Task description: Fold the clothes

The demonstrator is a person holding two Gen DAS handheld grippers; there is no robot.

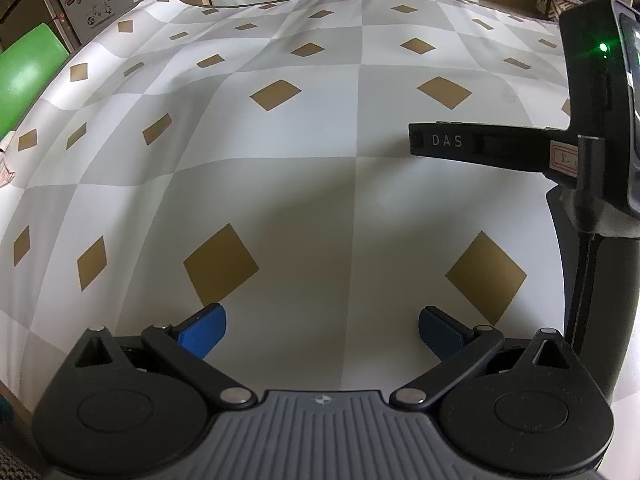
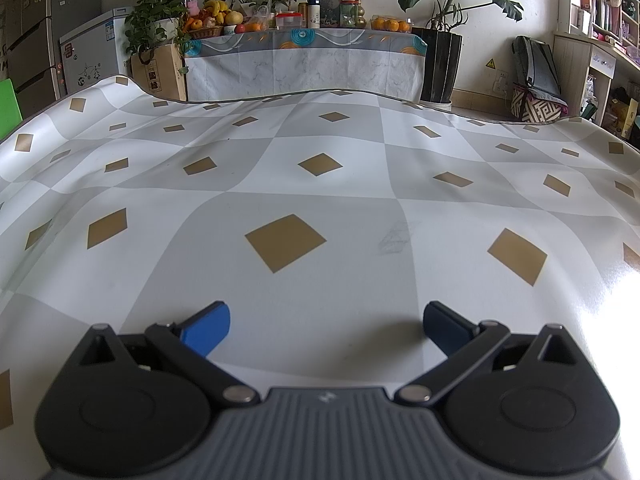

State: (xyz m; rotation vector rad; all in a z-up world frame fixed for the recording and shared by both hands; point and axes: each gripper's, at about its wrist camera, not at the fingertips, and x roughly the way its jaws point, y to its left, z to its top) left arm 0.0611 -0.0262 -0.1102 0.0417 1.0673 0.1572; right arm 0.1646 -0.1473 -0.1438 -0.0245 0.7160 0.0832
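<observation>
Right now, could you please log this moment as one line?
left hand-held gripper: open, empty | right hand-held gripper: open, empty | tablecloth: no clothes visible

You had the tablecloth (image 2: 320,200) spread before you, a side table (image 2: 304,60) beyond its far edge, a potted plant (image 2: 440,60) to its right.

Both grippers share one build: the left gripper (image 1: 322,334) and right gripper (image 2: 327,326) have blue-padded fingers (image 1: 204,330) on black linkage arms with silver rivets, round black housings and a ribbed grey centre plate.
</observation>
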